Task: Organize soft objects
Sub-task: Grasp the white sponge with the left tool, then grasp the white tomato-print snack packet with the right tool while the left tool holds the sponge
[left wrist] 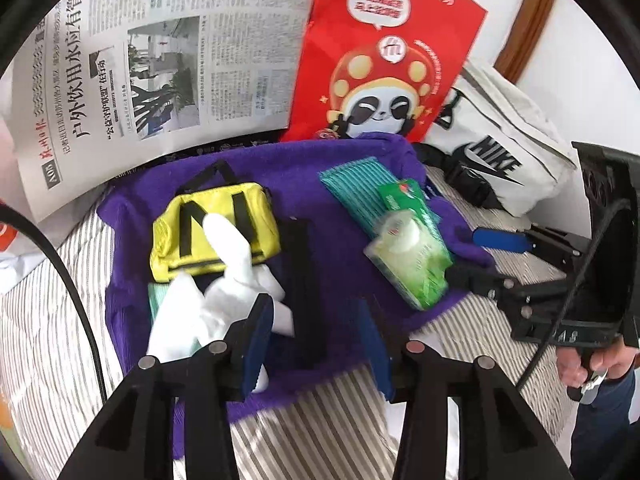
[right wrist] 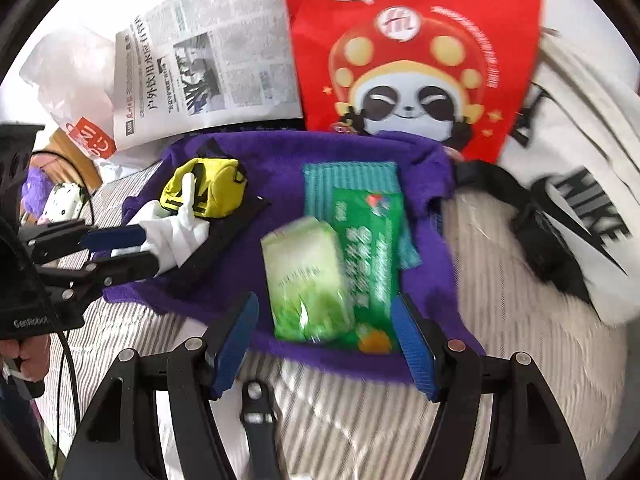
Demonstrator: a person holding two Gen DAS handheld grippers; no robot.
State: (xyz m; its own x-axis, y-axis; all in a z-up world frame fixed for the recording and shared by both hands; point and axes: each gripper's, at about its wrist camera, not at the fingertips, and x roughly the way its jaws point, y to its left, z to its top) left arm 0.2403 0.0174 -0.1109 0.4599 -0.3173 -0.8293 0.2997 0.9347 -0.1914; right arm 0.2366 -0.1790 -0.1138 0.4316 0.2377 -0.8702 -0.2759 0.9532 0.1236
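Left gripper (left wrist: 316, 344) fingers spread, right gripper (right wrist: 326, 344) likewise

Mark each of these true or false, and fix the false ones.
1. The yellow pouch lies on the purple towel. True.
2. The white glove sits in an orange basket. False: it lies on the towel, between the left gripper's fingers.
3. The right gripper is open. True.
4. The red bag shows a tiger. False: it shows a panda.
5. The green tissue packs lie on the newspaper. False: they lie on the towel.
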